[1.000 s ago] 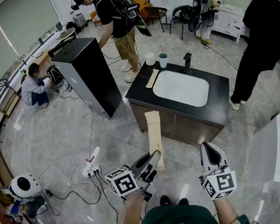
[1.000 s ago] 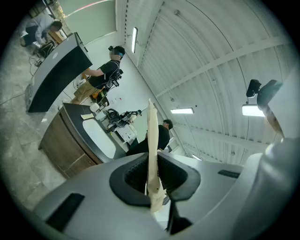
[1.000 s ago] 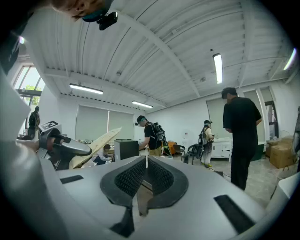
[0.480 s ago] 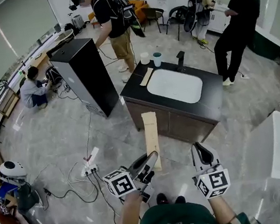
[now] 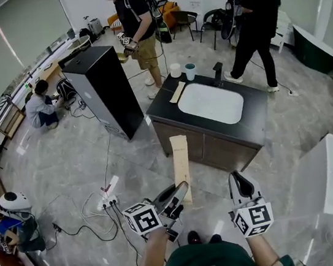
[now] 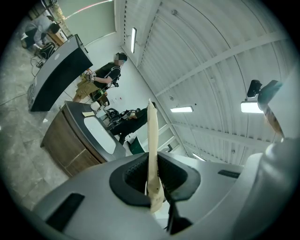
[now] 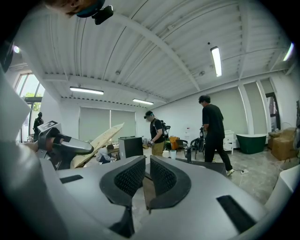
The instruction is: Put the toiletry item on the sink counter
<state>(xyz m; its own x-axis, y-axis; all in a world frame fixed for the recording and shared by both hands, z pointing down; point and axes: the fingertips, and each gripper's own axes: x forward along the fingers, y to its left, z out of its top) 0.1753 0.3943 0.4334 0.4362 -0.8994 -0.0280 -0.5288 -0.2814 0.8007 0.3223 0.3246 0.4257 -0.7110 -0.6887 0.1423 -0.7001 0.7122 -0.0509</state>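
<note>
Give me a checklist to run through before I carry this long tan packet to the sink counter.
1. Left claw shut on the tan packet: ok.
2. Packet held firmly: cannot tell; gripped near one end only.
3. Right claw empty: ok.
4. Bare spot on the sink counter: ok, near edge bare.
5. Floor ahead: ok; power strip lies off to the left.
6. People clear of the counter: not ok; a person in black and a person in shorts stand just beyond it.
</note>
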